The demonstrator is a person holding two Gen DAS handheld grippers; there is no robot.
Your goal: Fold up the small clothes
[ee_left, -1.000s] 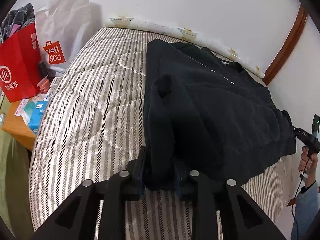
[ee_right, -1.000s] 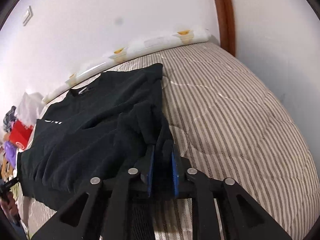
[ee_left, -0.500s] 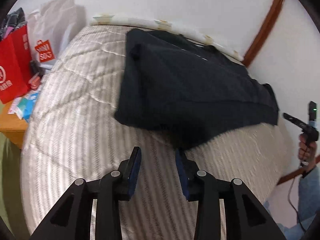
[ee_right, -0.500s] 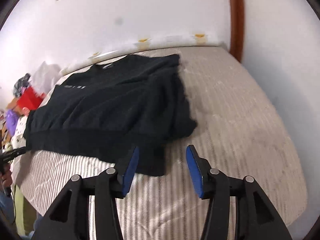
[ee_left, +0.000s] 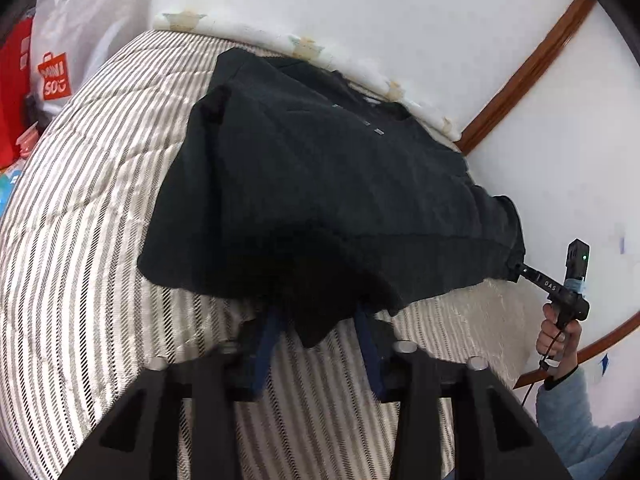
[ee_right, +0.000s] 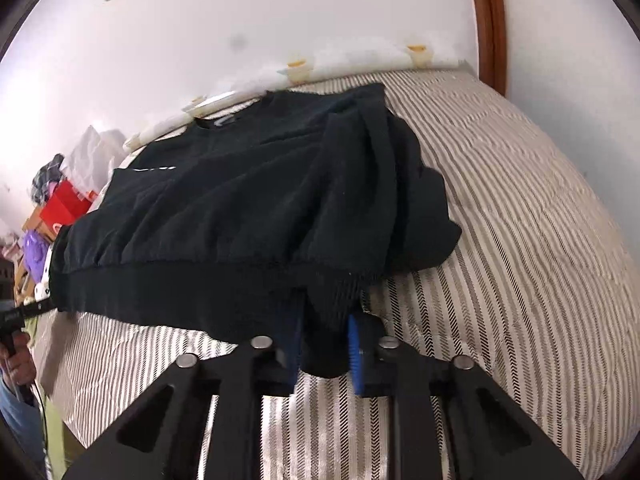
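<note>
A: Item one, sweater (ee_left: pixel 320 184): black, lying flat on the striped bed (ee_left: pixel 88 216), neck toward the wall, both sleeves folded in over the body.

B: Left gripper (ee_left: pixel 318 336)?

A: Jaws narrowing, the near hem corner between the blue pads (ee_left: pixel 266 344); whether they press on the cloth yet, I cannot tell for certain, though it looks pinched.

B: Right gripper (ee_right: pixel 324 344)?

A: Same entry: jaws closing, the other hem corner bunched between its pads (ee_right: pixel 354 350) and touching both. A hand (ee_left: pixel 558 338) holds its grip.

B: Change from half a second ago?

A: Both grippers then stood wide and empty, short of the hem. A second ago each pinched a sleeve; the sleeves now lie released on the body.

B: Surroundings?

A: Red bag (ee_right: pixel 64 204) and white bag (ee_left: pixel 76 36) beside the bed, wooden trim (ee_right: pixel 486 20) on the wall.
</note>
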